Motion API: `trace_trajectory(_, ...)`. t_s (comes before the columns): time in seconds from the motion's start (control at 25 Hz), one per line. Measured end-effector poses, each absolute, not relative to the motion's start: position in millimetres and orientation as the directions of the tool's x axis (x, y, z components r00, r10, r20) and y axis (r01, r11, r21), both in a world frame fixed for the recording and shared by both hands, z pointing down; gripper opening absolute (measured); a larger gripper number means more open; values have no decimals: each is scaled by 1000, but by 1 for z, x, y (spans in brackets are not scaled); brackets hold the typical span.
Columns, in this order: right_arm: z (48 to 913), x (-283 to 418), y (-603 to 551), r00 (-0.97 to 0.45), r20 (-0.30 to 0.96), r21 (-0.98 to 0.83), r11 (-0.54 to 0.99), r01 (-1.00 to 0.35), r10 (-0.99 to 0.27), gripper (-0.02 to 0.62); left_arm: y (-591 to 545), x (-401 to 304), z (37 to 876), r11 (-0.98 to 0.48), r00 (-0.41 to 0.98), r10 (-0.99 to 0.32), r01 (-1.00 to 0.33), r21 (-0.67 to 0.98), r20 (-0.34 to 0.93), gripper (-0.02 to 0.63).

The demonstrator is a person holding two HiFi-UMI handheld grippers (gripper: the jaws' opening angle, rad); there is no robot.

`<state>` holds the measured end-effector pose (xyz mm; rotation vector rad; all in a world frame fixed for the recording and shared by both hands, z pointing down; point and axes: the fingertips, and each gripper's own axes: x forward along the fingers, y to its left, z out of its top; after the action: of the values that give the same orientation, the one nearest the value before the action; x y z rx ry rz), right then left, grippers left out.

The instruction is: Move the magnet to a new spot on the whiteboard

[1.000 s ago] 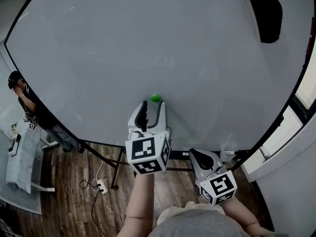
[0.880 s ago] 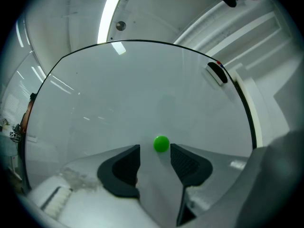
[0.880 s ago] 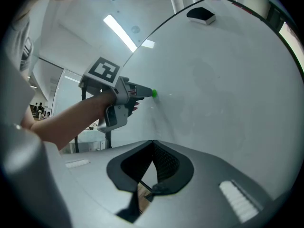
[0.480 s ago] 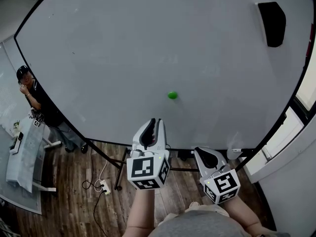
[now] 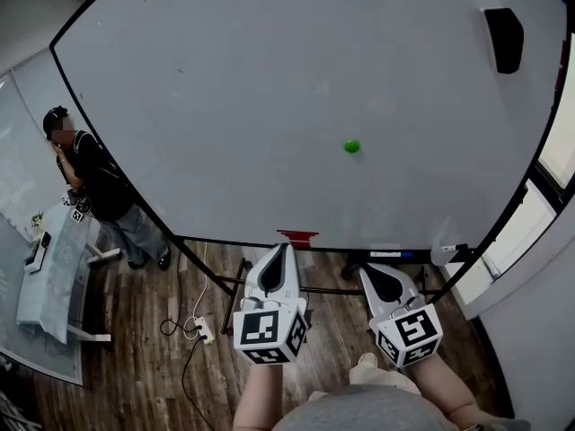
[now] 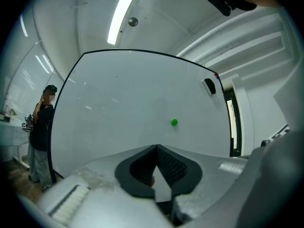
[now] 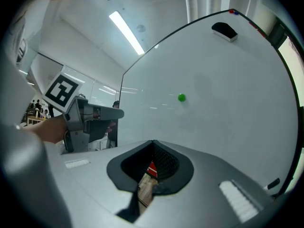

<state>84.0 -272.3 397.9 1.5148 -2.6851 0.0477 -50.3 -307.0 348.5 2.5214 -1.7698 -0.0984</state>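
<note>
Left gripper [image 5: 280, 248]: jaws had just been closing and met with nothing between them. Right gripper [image 5: 377, 270]: jaws together, empty. Small round green magnet [image 5: 351, 146]: stuck on the large white whiteboard [image 5: 225, 106], right of centre, well apart from both grippers. I judged the placement done; any further reach would call for reopened jaws.

The whiteboard [image 5: 269, 88] is cut off at top
</note>
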Motion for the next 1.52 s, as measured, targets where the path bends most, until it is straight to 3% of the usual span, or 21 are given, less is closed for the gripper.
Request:
trace_trajectory(0.56,413,20,-167,-531,93,-4,533,-846,-843,2,-179,-127,406,-313,323,-945,-938,147,50,3)
trace_trajectory(1.52,421,-28,-68,-581,68,10,583,-812,-811,-2,-72,-159,435,-300,314,-946,-943,147,85,3)
